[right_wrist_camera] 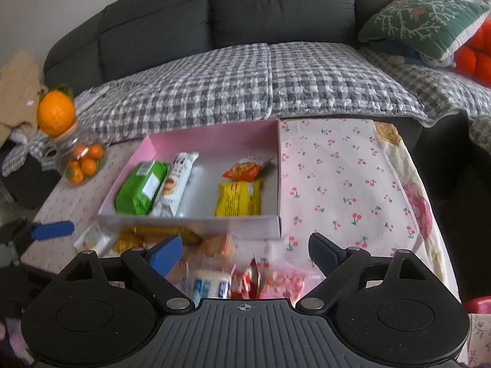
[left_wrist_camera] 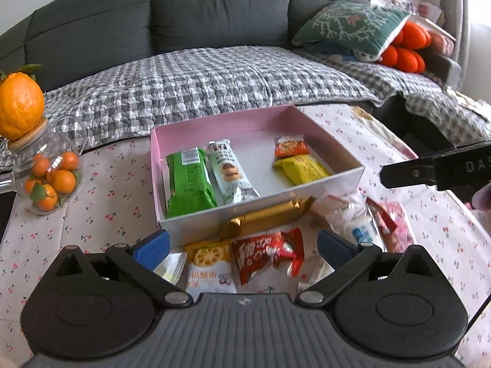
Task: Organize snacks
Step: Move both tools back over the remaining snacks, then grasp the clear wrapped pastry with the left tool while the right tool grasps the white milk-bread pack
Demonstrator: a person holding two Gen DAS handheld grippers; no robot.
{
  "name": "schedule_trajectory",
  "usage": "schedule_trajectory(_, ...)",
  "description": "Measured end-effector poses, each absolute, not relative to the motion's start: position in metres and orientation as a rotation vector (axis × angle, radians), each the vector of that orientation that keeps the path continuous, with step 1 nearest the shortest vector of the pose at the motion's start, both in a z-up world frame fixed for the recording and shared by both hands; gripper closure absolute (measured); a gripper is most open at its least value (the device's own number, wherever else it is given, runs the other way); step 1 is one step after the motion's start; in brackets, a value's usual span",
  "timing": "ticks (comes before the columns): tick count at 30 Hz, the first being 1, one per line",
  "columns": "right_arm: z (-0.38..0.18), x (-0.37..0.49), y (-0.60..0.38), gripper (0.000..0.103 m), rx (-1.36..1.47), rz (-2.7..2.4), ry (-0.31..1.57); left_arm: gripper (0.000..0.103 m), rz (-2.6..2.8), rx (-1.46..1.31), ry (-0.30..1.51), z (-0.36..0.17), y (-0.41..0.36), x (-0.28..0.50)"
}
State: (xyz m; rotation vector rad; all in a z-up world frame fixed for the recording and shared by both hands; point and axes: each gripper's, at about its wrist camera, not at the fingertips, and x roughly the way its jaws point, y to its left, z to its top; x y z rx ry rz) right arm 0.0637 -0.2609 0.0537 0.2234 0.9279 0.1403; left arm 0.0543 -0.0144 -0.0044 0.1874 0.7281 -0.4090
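1. On the counter (left_wrist_camera: 92, 214), under a cherry-print cloth, a shallow box (left_wrist_camera: 233, 214) with pink inner walls holds 4 snacks: a green pack (left_wrist_camera: 188, 184) and a pale cookie pack (left_wrist_camera: 230, 174) side by side at its left, an orange packet (left_wrist_camera: 290, 146) and a yellow packet (left_wrist_camera: 303, 170) at its right.
2. Just in front of the box's near wall lies a gold-wrapped bar (left_wrist_camera: 270, 217), touching that wall.
3. Nearer still, loose snacks crowd the cloth: a lotus-root packet (left_wrist_camera: 210, 263), a red packet (left_wrist_camera: 264, 251), a white-and-blue packet (left_wrist_camera: 360, 233) and a pink packet (left_wrist_camera: 397, 230).
4. The left gripper (left_wrist_camera: 242, 245) hangs above the lotus-root and red packets, its jaws spread wide and holding nothing.
5. The right gripper (right_wrist_camera: 242, 251) hangs above the white-and-blue and pink packets, its jaws apart and empty; that view is blurred near the packets.
6. At the left, well apart from the box, a glass jar (left_wrist_camera: 49, 168) of small oranges stands with a large orange (left_wrist_camera: 20, 107) on its lid.
7. Behind the counter, a grey sofa (left_wrist_camera: 214, 9) carries a checked cover (left_wrist_camera: 199, 82) and a green cushion (left_wrist_camera: 349, 26).
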Motion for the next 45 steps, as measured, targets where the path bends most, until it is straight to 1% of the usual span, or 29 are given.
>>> schedule_trajectory(15, 0.030, 0.033, -0.258, 0.011, 0.122, 0.187, 0.987, 0.001, -0.473, 0.271, 0.727, -0.016, -0.019, 0.037)
schedule_trajectory(17, 0.028, 0.030, -0.256, 0.011, 0.118, 0.222, 0.979, 0.005, -0.504, 0.277, 0.725, -0.018, -0.022, 0.034)
schedule_trajectory(19, 0.028, 0.026, -0.253, 0.011, 0.111, 0.249, 0.957, 0.013, -0.545, 0.293, 0.724, -0.020, -0.026, 0.031)
schedule_trajectory(20, 0.027, 0.025, -0.252, 0.012, 0.110, 0.259, 0.949, 0.015, -0.568, 0.305, 0.721, -0.021, -0.029, 0.029)
schedule_trajectory(23, 0.027, 0.023, -0.251, 0.016, 0.117, 0.292, 0.931, 0.026, -0.627, 0.331, 0.718, -0.025, -0.034, 0.024)
schedule_trajectory(24, 0.028, 0.023, -0.250, 0.023, 0.120, 0.305, 0.926, 0.031, -0.640, 0.334, 0.721, -0.026, -0.035, 0.022)
schedule_trajectory(25, 0.028, 0.023, -0.249, 0.028, 0.125, 0.327, 0.924, 0.038, -0.657, 0.337, 0.726, -0.027, -0.037, 0.022)
schedule_trajectory(26, 0.028, 0.023, -0.248, 0.035, 0.136, 0.349, 0.929, 0.041, -0.672, 0.336, 0.733, -0.028, -0.038, 0.022)
schedule_trajectory(27, 0.027, 0.024, -0.248, 0.041, 0.150, 0.366, 0.934, 0.051, -0.680, 0.332, 0.741, -0.029, -0.039, 0.022)
schedule_trajectory(28, 0.027, 0.024, -0.247, 0.042, 0.168, 0.385, 0.944, 0.056, -0.690, 0.327, 0.750, -0.030, -0.039, 0.023)
schedule_trajectory(30, 0.024, 0.026, -0.243, 0.049, 0.178, 0.403, 0.964, 0.058, -0.702, 0.320, 0.762, -0.031, -0.040, 0.024)
schedule_trajectory(34, 0.014, 0.028, -0.230, 0.052, 0.137, 0.409, 1.012, 0.062, -0.707, 0.347, 0.766, -0.035, -0.044, 0.023)
schedule_trajectory(35, 0.011, 0.027, -0.228, 0.054, 0.128, 0.407, 1.021, 0.063, -0.710, 0.354, 0.766, -0.035, -0.045, 0.022)
schedule_trajectory(37, 0.008, 0.027, -0.223, 0.058, 0.105, 0.405, 1.019, 0.069, -0.715, 0.375, 0.765, -0.037, -0.046, 0.020)
schedule_trajectory(38, 0.007, 0.027, -0.222, 0.068, 0.093, 0.405, 1.023, 0.071, -0.718, 0.382, 0.766, -0.037, -0.045, 0.020)
schedule_trajectory(39, 0.006, 0.028, -0.221, 0.070, 0.086, 0.405, 1.037, 0.073, -0.722, 0.386, 0.766, -0.037, -0.045, 0.019)
schedule_trajectory(43, 0.006, 0.030, -0.227, 0.074, 0.116, 0.411, 1.064, 0.077, -0.727, 0.388, 0.769, -0.035, -0.042, 0.018)
schedule_trajectory(45, 0.008, 0.029, -0.230, 0.077, 0.116, 0.411, 1.082, 0.077, -0.731, 0.385, 0.775, -0.033, -0.040, 0.017)
